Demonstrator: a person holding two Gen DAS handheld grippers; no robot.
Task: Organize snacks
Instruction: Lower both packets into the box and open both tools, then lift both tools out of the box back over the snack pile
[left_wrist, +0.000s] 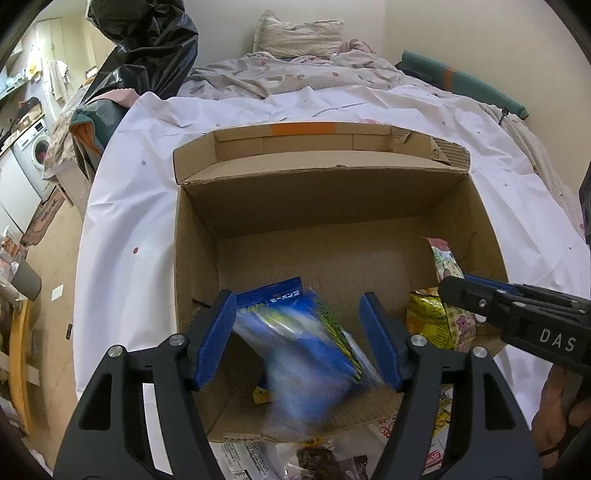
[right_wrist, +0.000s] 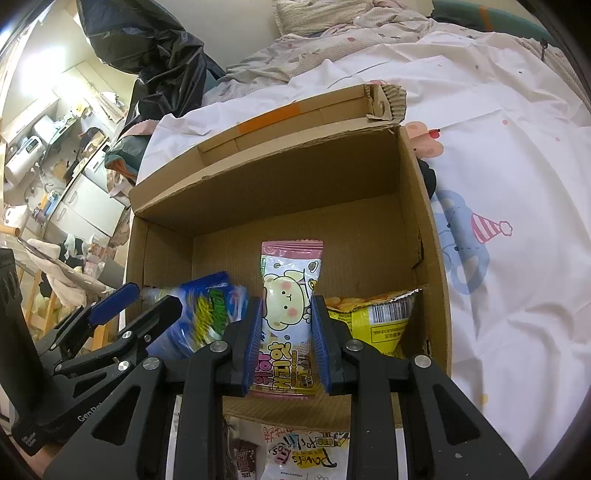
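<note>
An open cardboard box (left_wrist: 332, 206) (right_wrist: 280, 184) stands on the white bed sheet. My left gripper (left_wrist: 301, 338) is open over the box's near left part; a blue snack bag (left_wrist: 295, 343) (right_wrist: 199, 314) lies blurred between its fingers, seemingly loose. My right gripper (right_wrist: 286, 339) is shut on a pink bear-print cookie packet (right_wrist: 290, 310) (left_wrist: 445, 262), holding it upright inside the box. A yellow chip bag (right_wrist: 373, 317) (left_wrist: 430, 319) lies in the box's right corner.
More snack packets (right_wrist: 306, 456) (left_wrist: 314, 461) lie on the sheet before the box's near edge. A black plastic bag (left_wrist: 147, 48) hangs at the back left. A pillow (left_wrist: 299, 33) and rumpled bedding lie behind the box.
</note>
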